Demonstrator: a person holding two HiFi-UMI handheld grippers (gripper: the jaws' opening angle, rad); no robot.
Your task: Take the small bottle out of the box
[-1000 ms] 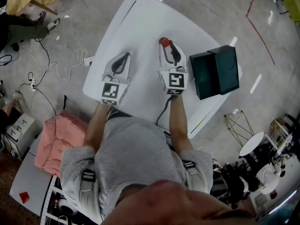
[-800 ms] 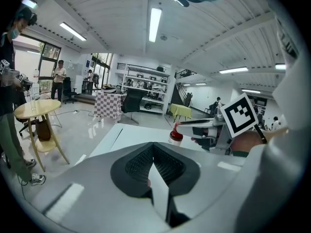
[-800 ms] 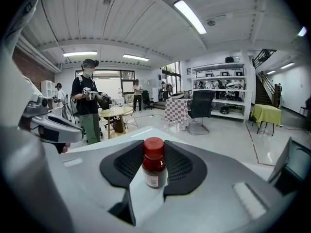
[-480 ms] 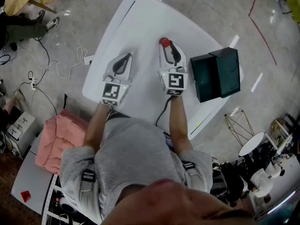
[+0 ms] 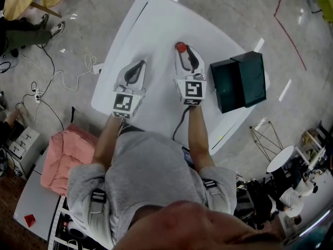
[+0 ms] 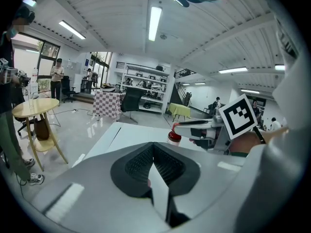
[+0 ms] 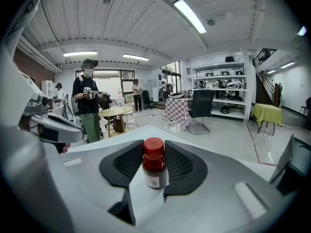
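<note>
The small bottle (image 5: 180, 47) with a red cap stands upright between the jaws of my right gripper (image 5: 182, 50), near the middle of the white table (image 5: 156, 25). In the right gripper view the dark pads (image 7: 125, 165) sit against both sides of the bottle (image 7: 154, 171), whose base is at the tabletop. The left gripper view shows the same bottle (image 6: 174, 138) from the side. The dark green box (image 5: 240, 79) lies open to the right of that gripper. My left gripper (image 5: 138, 63) rests further left, its jaws shut on nothing (image 6: 153, 148).
A pink cloth (image 5: 62, 155) lies on a stand at lower left, and cables (image 5: 52, 82) trail on the floor left of the table. A round wooden table (image 6: 36, 108) and a standing person (image 7: 90, 101) are beyond the table's far side.
</note>
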